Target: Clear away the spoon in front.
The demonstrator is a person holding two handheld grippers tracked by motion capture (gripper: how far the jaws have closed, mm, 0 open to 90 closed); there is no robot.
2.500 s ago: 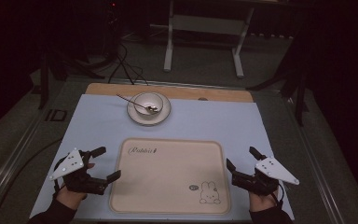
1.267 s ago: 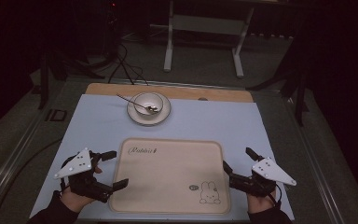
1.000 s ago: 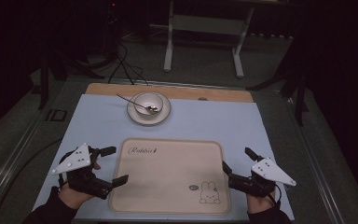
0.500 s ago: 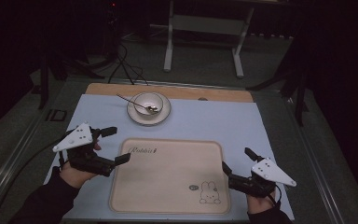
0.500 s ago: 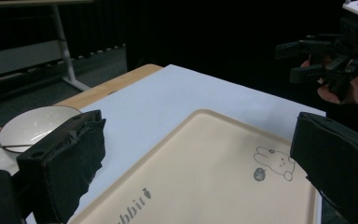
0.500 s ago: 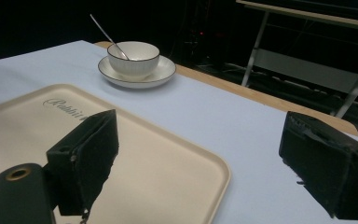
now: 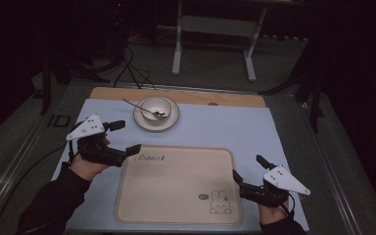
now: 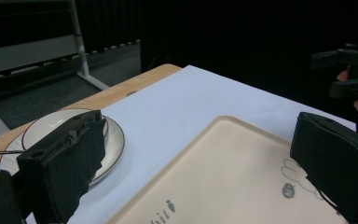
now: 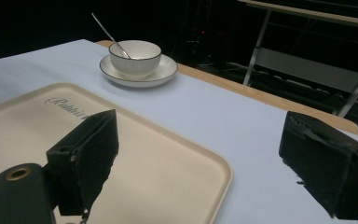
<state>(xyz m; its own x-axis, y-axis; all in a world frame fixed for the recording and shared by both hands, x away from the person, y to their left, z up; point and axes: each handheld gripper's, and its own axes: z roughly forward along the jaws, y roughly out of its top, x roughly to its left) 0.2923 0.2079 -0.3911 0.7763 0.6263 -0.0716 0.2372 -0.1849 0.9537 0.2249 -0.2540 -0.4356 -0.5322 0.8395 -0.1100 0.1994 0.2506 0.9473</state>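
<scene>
Left claw point(image 7: 122, 138): held above the tabletop at the tray's far-left corner, jaws spread wide with nothing between them. One jaw reaches toward the saucer, the other lies over the tray's corner. In the left gripper view the two black jaws stand well apart, the saucer behind one and the tray under the other.
Left hand point(image 7: 89, 164): wrapped round the claw's body, dark sleeve coming in from the bottom left.
Saucer point(image 7: 142, 119): white with a dark rim line, on the pale blue cloth just beyond the tray's far-left corner, near the left claw but not touched by it.
Bowl point(image 7: 155, 107): white, upright, seated in the middle of the saucer.
Spoon point(image 7: 142, 108): metal, its head in the bowl, its thin handle leaning out over the rim toward the left.
Tray point(image 7: 176, 188): cream, rectangular with rounded corners, lying flat in the middle of the cloth. Script lettering at its far-left corner, a rabbit drawing at its near-right corner. Surface bare.
Cloth point(image 7: 235, 129): pale blue, covering most of the tabletop point(image 7: 225, 98), whose wooden far edge shows as a strip.
Right claw point(image 7: 247, 172): low, just beside the tray's right edge, jaws spread wide and gripping nothing. In the right gripper view one jaw sits over the tray, the other over the cloth.
Right hand point(image 7: 273, 213): under the claw's body at the bottom edge.
</scene>
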